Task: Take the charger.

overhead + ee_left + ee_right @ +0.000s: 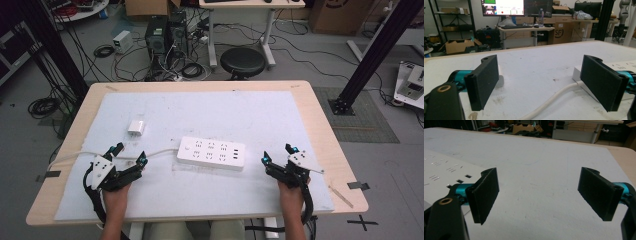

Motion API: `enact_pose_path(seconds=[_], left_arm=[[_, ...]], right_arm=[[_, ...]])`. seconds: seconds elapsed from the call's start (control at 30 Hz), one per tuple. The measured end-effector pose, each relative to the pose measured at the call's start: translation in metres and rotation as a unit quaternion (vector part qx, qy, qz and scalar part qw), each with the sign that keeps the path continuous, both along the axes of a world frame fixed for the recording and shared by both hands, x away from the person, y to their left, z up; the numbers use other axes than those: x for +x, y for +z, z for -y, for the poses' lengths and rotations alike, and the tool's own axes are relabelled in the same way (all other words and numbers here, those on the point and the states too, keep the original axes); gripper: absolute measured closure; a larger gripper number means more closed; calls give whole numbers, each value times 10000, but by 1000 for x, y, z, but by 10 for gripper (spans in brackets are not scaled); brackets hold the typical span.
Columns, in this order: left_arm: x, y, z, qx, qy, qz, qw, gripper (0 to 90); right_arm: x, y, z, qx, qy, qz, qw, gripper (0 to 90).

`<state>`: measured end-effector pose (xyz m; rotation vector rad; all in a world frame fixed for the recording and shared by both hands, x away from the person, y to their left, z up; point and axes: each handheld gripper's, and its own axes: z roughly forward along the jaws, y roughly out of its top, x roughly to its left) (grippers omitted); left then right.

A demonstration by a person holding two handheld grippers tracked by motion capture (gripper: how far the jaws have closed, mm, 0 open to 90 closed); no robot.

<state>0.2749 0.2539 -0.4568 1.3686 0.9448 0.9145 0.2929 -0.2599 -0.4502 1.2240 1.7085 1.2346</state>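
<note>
A long white plastic power strip [212, 153] with rows of sockets lies flat in the middle of the white-covered wooden desk [200, 85]; its white cable [75, 156] runs off to the left edge. A small white adapter block [136, 127] sits near it, apart. The left tongs [128, 153] stand wide open over the cable and hold nothing. The right tongs [278, 153] stand wide open just beside the strip's right end, also empty.

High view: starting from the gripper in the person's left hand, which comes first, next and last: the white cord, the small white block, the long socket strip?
From the left gripper:
1. White cord, passing right between its open jaws.
2. Small white block, just beyond it, farther up the table.
3. Socket strip, off to its right, mid-table.
</note>
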Motion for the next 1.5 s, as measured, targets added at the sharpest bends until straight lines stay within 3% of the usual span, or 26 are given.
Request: enact_pose_path(seconds=[0.6,0.77,0.87,0.9,1.07,1.27,1.3,1.33,1.4,1.43,1.5], left_arm=[[1,1,2,84,135,-59,9999,179],[3,3,4,130,327,-301,9989,179],[4,7,6,203,229,-664,9973,179],[5,9,7,233,207,-691,9971,178],[13,32,11,372,113,-850,9956,178],[32,67,18,660,-9,-945,9933,179],[32,67,18,660,-9,-945,9933,179],[39,77,20,722,18,-1027,9921,183],[39,77,20,722,18,-1027,9921,183],[55,89,20,824,109,-1148,9899,183],[58,91,20,832,127,-1190,9893,182]], right_arm=[[-1,0,0,-27,-10,78,10000,177],[-2,0,0,1,6,128,9999,177],[-3,0,0,-32,34,146,9999,177],[-2,0,0,-52,49,146,9999,177],[-2,0,-1,-103,80,178,9998,177],[-3,0,-2,-104,75,176,9998,177],[-3,0,-2,-104,75,176,9998,177],[-4,0,-2,-102,68,167,9998,177],[-4,0,-2,-103,60,161,9998,177],[-3,0,-2,-117,74,174,9998,177],[-3,0,-2,-118,73,175,9998,177]])
